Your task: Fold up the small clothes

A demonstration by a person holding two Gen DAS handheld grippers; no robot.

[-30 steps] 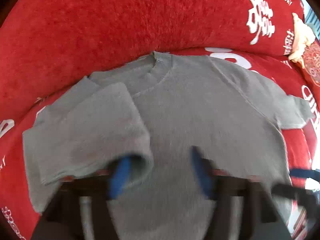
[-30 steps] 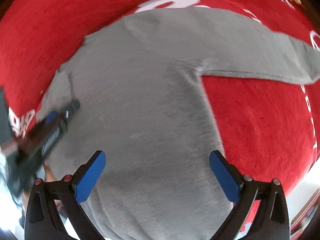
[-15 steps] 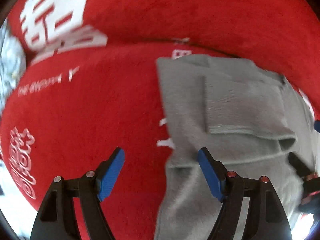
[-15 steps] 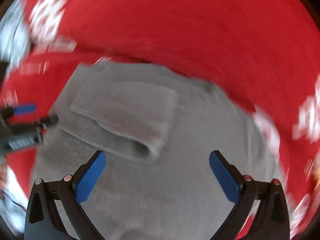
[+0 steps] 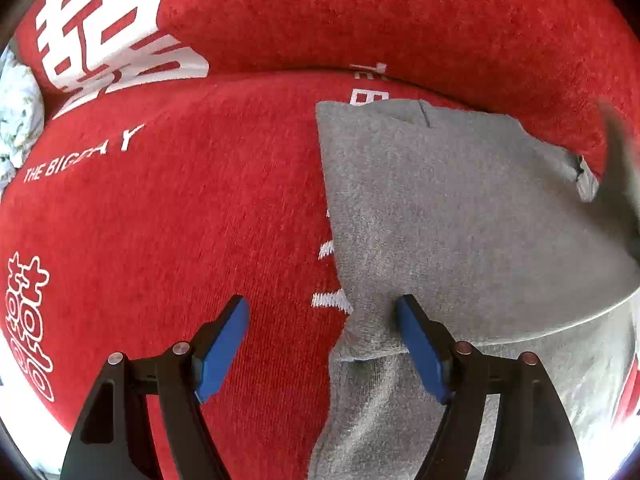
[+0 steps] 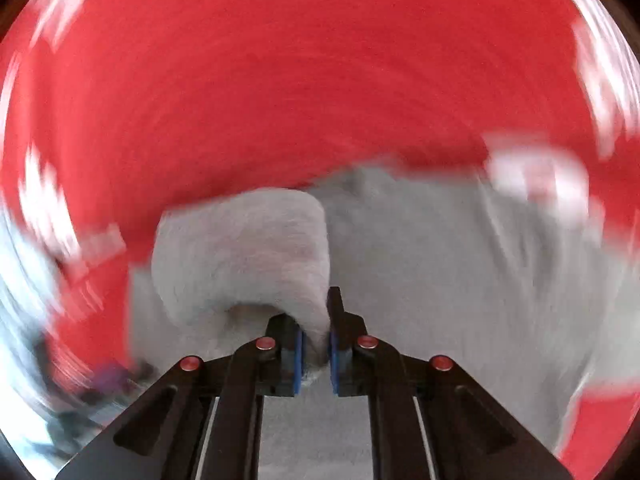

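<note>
Sweater (image 5: pixel 460 220), grey knit, lies on a red blanket (image 5: pixel 180 240) with white printed characters; the surface looks like a bed or sofa, which one cannot be told. In the left wrist view the garment sits to the right, one straight vertical edge facing the red cloth, an upper layer already lying over a lower one. A pale bundle (image 5: pixel 16 120) shows at the far left edge, unidentified.

Left gripper (image 5: pixel 320 344): fingers spread wide, holding nothing. The right-hand pad (image 5: pixel 420 352) touches or sits just above the sweater's edge; the other pad is over bare blanket.

Right gripper (image 6: pixel 316 356): fingers clenched on a fold of the sweater (image 6: pixel 248 256), which rises as a hump in front of the pads. This view is heavily motion-blurred, so the gripper is judged to be mid-swing, carrying cloth.

Progress, as judged: at least one layer is turned in, and a further fold is under way on the right. Remaining: lay the carried part down flat, release, then probably a final fold and smoothing. Neatness of hidden edges cannot be checked.
</note>
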